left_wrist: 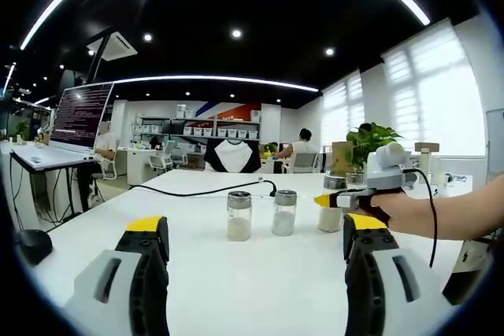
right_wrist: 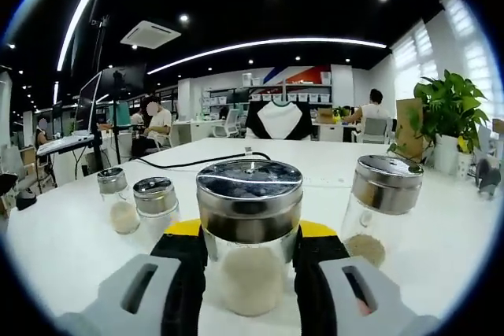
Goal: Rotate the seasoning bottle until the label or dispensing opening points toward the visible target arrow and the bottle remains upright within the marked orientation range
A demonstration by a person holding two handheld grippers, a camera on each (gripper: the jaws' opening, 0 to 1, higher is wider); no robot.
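The seasoning bottle [right_wrist: 250, 234] stands upright on the white table [right_wrist: 441, 265], dead centre between the jaws of my right gripper [right_wrist: 250, 265], its long axis vertical and its steel shaker cap [right_wrist: 250, 186] level. The jaws flank the glass body on both sides and look closed against it, so I judge the bottle held and the coming move a twist about that vertical axis. I can make out no label or target arrow from here. A second bottle [right_wrist: 376, 206] stands just beside it on one side, and two smaller shakers [right_wrist: 138, 202] sit together on the other, near enough to be knocked.

In the left gripper view, my left gripper [left_wrist: 256, 249] hangs back with its jaws wide apart and empty, well short of a pair of shakers [left_wrist: 261, 214] on the table; the right gripper [left_wrist: 340, 201] works beyond, a hand [left_wrist: 409, 210] behind it. A black cable [left_wrist: 197, 190] crosses the table. Behind lie an open office, a monitor [left_wrist: 81, 114], a potted plant [right_wrist: 449, 108] and bright windows [left_wrist: 429, 84].
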